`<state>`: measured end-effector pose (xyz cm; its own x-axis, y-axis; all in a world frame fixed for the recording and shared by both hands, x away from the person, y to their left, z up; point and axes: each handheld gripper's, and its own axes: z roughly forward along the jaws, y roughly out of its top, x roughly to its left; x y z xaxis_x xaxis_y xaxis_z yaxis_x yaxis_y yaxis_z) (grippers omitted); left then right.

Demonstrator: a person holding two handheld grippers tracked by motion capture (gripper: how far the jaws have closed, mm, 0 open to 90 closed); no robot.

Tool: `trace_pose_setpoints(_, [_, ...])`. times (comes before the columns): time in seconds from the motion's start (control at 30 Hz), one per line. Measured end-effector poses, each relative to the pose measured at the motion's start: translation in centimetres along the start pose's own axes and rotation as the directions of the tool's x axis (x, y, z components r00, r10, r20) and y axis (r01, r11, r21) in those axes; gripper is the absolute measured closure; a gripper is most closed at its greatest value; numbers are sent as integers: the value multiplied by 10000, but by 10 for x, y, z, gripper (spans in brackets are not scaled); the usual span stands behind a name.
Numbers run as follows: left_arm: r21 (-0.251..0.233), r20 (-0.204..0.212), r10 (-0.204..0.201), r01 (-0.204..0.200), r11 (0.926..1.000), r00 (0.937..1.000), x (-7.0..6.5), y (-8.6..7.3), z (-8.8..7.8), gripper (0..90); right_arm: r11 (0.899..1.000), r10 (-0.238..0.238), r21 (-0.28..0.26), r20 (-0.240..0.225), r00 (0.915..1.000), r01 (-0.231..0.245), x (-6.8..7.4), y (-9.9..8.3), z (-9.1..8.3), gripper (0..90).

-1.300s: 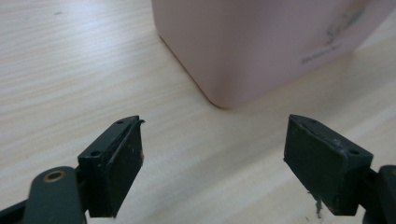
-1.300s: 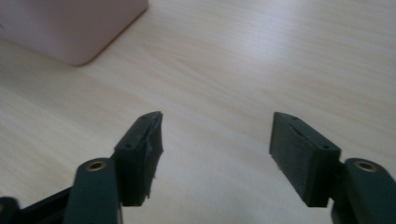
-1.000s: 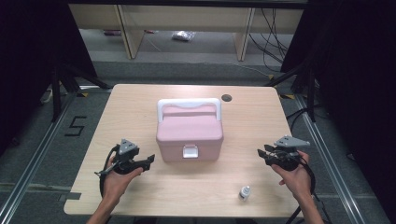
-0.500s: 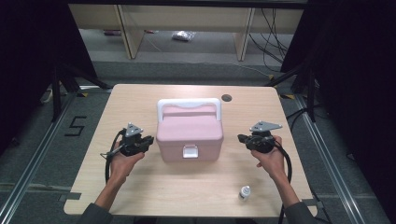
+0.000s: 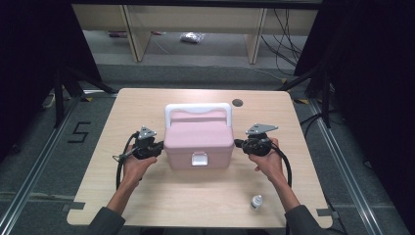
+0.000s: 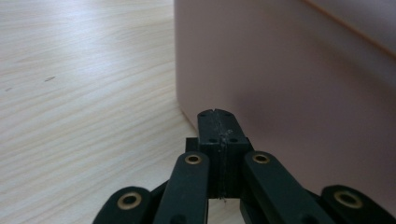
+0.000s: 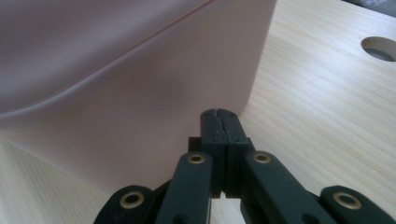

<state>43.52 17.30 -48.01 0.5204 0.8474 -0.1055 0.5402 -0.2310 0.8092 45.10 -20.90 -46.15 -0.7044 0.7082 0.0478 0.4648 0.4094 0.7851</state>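
A pink box (image 5: 198, 139) with a white handle and a white front latch stands shut in the middle of the table. My left gripper (image 5: 160, 149) points at the box's left side, with its tips close to the wall. Its jaws have just closed and now meet with nothing between them. In the left gripper view, the joined tips (image 6: 217, 114) sit just short of the pink wall (image 6: 303, 70). My right gripper (image 5: 238, 143) is shut and empty beside the box's right side. In its own view, the tips (image 7: 219, 113) are near the box's corner (image 7: 116, 70).
A small white bottle (image 5: 256, 201) stands near the table's front edge on the right. A round hole (image 5: 237, 103) is cut in the tabletop (image 5: 195, 196) behind the box, also seen as the hole (image 7: 380, 46). Shelving and cables lie beyond the table.
Both hands have moved inward from the table's sides and forward, bringing each gripper up beside the pink box. The box and the bottle have stayed put.
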Motion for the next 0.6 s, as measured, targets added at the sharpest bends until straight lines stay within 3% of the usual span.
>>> trace_pose_setpoints(0.07, [48,56,73,-73,10000,10000,-1,0,0,897,9995,-291,-104,6,9996,291,0,0,1,900])
trace_pose_setpoints(0.1, [42,51,76,-76,10000,10000,-1,0,0,897,9999,-123,-108,-73,9999,123,2,1,1,900])
trace_pose_setpoints(0.17, [-33,48,-4,4,10000,10000,-2,0,0,898,9996,-272,-99,-142,9995,271,3,1,1,900])
trace_pose_setpoints(0.3, [18,-53,74,-74,10000,10000,-5,-1,-1,898,9997,-199,-116,-135,9997,197,6,2,2,900])
trace_pose_setpoints(0.37, [-13,43,67,-67,10000,10000,-6,-1,-1,898,10000,-19,-61,-224,9997,18,6,1,0,900])
trace_pose_setpoints(0.4, [-53,71,58,-57,10000,10000,-8,-1,0,898,9996,288,28,-133,9995,-287,9,0,-1,900])
trace_pose_setpoints(0.43, [-43,90,175,-175,9998,9998,-9,-1,0,898,9999,95,-37,-108,9999,-95,7,0,-1,900])
trace_pose_setpoints(0.6, [41,101,422,-422,9991,9991,-21,0,2,899,9999,164,33,24,9999,-164,6,-6,-11,900])
